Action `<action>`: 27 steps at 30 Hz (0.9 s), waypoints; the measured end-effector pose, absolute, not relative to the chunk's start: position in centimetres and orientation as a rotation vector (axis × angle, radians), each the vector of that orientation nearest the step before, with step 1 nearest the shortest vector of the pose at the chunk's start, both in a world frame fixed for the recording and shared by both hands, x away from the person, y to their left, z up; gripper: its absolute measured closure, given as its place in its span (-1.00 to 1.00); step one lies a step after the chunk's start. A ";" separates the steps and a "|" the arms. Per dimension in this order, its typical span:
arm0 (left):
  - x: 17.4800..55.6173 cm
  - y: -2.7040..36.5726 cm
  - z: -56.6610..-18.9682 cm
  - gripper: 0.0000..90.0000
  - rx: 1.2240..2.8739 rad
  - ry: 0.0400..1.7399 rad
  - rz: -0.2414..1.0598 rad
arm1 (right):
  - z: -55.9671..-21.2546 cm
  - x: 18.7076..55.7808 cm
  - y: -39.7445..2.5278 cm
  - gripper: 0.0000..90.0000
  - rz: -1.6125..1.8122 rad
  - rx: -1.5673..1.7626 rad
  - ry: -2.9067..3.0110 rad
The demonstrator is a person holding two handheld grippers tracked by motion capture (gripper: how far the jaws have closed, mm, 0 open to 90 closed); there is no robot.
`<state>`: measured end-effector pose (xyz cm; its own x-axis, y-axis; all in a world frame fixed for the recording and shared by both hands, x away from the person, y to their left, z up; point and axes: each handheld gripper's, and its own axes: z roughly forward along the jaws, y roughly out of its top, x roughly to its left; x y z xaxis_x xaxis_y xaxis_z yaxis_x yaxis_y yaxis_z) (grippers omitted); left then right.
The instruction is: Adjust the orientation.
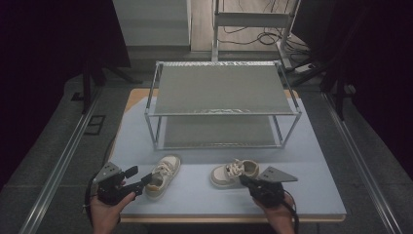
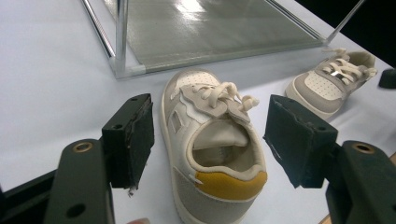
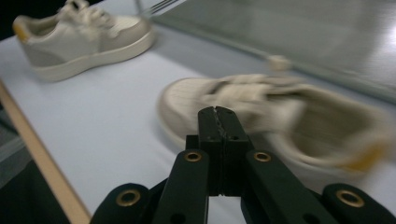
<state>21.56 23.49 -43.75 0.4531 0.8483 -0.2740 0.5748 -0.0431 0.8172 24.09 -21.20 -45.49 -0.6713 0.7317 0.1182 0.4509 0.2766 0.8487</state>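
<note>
Shoes lay on the pale table (image 1: 195, 195) before a two-tier metal rack (image 1: 221, 105). One small cream-and-grey sneaker (image 2: 212, 144), with a mustard heel tab and loose cream laces, sat between the spread-apart pads (image 2: 135, 135) of the left gripper (image 2: 210, 140), heel nearest them, toe and long axis aimed away toward the rack. Its mate (image 3: 280, 121), blurred, lay just beyond the right gripper (image 3: 219, 116), whose jaws were pressed together on nothing, its length running crosswise to them.

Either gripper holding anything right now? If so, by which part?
Nothing is held. The left gripper has its jaws open on either side of the left shoe's heel, not touching it. The right gripper is shut on nothing, before the right shoe.
</note>
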 end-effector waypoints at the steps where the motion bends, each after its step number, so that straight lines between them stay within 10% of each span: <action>1: 21.5 23.5 -43.7 -0.28 1.731 1.228 0.352 | -45.5 24.1 -21.2 0.99 1.347 1.082 2.255; 27: 21.8 23.6 -44.1 -0.28 1.734 1.241 0.346 | -48.3 32.1 -26.8 0.99 1.299 1.244 2.234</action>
